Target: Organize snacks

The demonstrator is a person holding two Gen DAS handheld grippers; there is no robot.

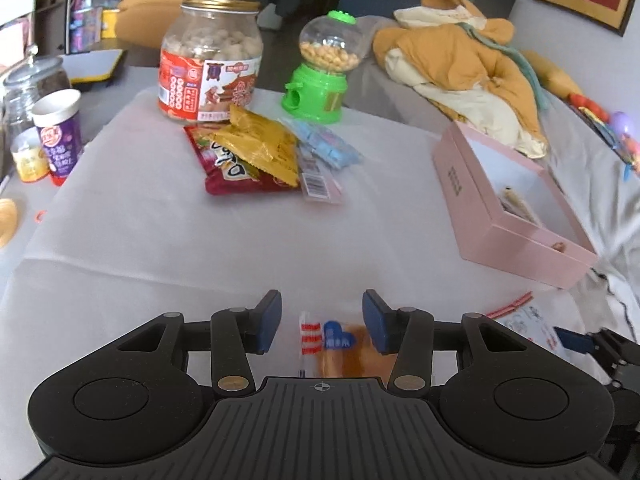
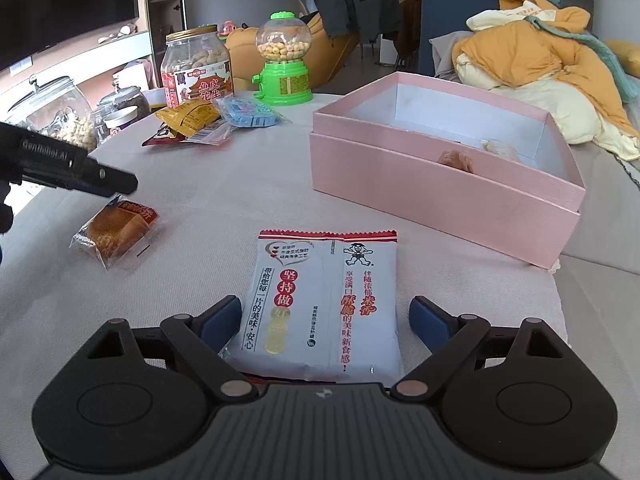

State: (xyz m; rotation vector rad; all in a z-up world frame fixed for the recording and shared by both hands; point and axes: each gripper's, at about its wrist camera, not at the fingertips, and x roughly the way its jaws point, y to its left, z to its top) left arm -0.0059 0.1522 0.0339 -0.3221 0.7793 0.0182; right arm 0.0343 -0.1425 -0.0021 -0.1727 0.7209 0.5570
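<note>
Clear-wrapped cake [image 1: 340, 344]: near end hidden under left gripper body. White rice-cracker packet [image 2: 324, 308]: bottom edge hidden behind right gripper body. Pink box [image 1: 472, 196]: contents mostly screened by its wall. Red snack bag [image 1: 236, 176]: largely covered by yellow packet [image 1: 260, 144].

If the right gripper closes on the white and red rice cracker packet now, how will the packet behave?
The white and red rice cracker packet lies flat between the open right gripper, so it probably lifts easily and is light. Its glossy film may slip between the pads. The crackers inside are likely brittle, so a hard squeeze could break them.
</note>
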